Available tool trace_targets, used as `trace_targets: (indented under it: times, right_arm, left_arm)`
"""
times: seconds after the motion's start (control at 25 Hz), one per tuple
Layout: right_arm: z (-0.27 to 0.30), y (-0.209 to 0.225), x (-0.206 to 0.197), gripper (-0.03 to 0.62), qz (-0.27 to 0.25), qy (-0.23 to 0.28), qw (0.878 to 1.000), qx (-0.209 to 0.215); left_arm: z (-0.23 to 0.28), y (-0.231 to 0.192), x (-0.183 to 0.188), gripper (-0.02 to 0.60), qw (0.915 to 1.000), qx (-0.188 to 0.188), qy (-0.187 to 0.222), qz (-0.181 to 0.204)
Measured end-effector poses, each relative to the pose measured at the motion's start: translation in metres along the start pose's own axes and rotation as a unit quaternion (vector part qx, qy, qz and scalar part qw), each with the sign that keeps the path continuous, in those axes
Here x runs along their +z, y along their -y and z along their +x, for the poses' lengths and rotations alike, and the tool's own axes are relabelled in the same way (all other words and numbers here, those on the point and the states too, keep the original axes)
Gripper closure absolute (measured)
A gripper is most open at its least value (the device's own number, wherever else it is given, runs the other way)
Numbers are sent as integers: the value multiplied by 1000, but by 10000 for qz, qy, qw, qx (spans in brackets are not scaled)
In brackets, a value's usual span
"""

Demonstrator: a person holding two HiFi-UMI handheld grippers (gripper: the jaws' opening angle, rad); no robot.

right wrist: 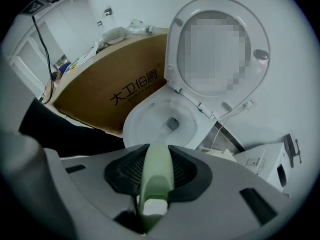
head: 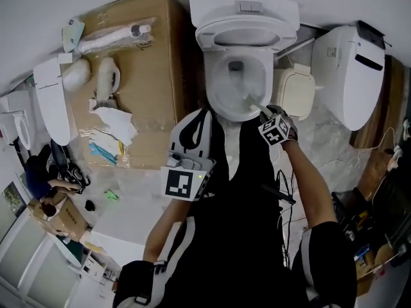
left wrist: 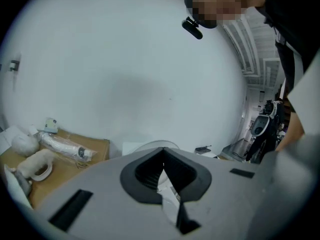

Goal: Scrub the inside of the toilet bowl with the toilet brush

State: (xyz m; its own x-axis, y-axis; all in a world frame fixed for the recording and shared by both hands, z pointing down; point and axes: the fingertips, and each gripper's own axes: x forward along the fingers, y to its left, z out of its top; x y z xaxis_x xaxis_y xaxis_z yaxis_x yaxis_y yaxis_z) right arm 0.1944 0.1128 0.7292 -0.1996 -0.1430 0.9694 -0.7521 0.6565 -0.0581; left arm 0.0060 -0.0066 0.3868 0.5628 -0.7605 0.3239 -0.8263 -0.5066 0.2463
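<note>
The white toilet bowl [head: 217,98] stands at the top centre with its lid [head: 244,6] raised; the right gripper view shows the bowl [right wrist: 134,126] below the upright lid [right wrist: 174,59]. My right gripper [head: 266,112] hangs over the bowl's front right rim, shut on the pale green handle of the toilet brush [right wrist: 156,176]. The handle [head: 252,101] slants down into the bowl, and the brush head is hard to make out. My left gripper [head: 200,118] is held back near my body, left of the bowl. Its jaws [left wrist: 162,159] are shut with nothing between them, facing the wall.
A big cardboard box [head: 138,76] with packaged parts on top stands tight against the toilet's left side [right wrist: 115,91]. A second white toilet unit [head: 353,76] and a beige container [head: 297,94] stand on the right. Cables [head: 282,194] lie on the floor. A person [head: 45,178] crouches far left.
</note>
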Motion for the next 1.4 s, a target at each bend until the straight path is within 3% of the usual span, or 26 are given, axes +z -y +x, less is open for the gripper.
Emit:
trace_targets:
  times: [0.44, 0.64, 0.8, 0.92, 1.12, 1.4]
  right_arm:
    - [1, 43, 14, 473, -1711, -57, 9847, 336]
    - [3, 57, 24, 473, -2439, -56, 9691, 364]
    - [5, 65, 35, 473, -3123, -6, 9494, 326]
    - [6, 69, 44, 473, -3784, 46, 9253, 260]
    - [9, 69, 55, 473, -5080, 21, 8612, 119]
    - [17, 66, 79, 473, -6123, -136, 7905, 32]
  left_arm:
    - [-1, 23, 1, 574, 9925, 1129, 339, -329]
    - [-9, 27, -5, 574, 9857, 1574, 408, -449]
    - [-14, 27, -8, 574, 9810, 1817, 446, -513]
    - [-14, 28, -7, 574, 9787, 1922, 485, -528]
    - [-16, 17, -7, 574, 9765, 1993, 549, -604]
    - [-19, -15, -8, 574, 9779, 1922, 497, -659]
